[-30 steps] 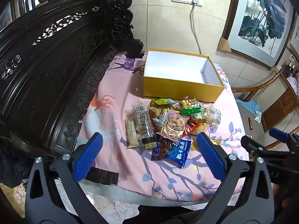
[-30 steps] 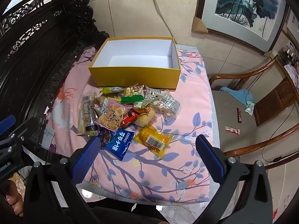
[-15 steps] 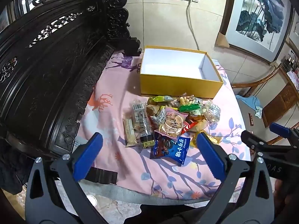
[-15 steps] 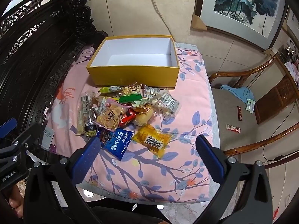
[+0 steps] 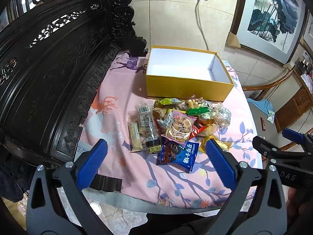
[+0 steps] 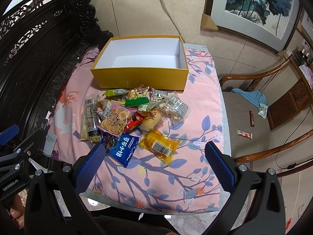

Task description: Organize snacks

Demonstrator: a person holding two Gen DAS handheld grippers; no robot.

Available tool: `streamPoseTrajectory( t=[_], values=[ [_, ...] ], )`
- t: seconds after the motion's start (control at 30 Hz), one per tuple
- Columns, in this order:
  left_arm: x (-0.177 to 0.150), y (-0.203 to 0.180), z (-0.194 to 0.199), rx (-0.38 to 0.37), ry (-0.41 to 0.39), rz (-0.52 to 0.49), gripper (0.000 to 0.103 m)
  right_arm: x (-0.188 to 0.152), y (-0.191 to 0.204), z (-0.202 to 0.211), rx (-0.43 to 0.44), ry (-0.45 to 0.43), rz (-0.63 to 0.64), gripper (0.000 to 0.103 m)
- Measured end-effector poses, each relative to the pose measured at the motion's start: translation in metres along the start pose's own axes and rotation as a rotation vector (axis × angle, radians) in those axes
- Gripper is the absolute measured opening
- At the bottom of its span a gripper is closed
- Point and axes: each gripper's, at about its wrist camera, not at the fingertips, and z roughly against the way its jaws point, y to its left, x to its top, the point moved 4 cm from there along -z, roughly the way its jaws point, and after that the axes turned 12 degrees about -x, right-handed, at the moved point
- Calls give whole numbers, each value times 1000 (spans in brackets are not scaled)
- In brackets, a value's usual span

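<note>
Glossy plastic snack wrappers (image 6: 137,115) (cloth (image 6: 197,137) beneath)

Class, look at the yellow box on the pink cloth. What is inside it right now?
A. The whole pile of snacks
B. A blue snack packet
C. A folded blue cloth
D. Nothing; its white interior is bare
D: both views show the yellow box with a bare white interior, while the pile of snacks lies on the pink cloth in front of it.

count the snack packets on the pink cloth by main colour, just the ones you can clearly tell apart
Blue: 1, the blue packet
Yellow: 1, the yellow packet
Red: 1, the red packet
Pink: 1, the pink cracker bag
Green: 2, the dark green packet and the lime packet
Total: 6; the clear-wrapped ones overlap too much to count.
</note>
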Motion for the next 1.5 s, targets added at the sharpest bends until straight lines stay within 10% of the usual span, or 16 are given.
streamPoseTrajectory(
  t=[1.5],
  values=[
    [-1,2,0,1,19,2,101,0,0,3,3,1,-3,102]
  ],
)
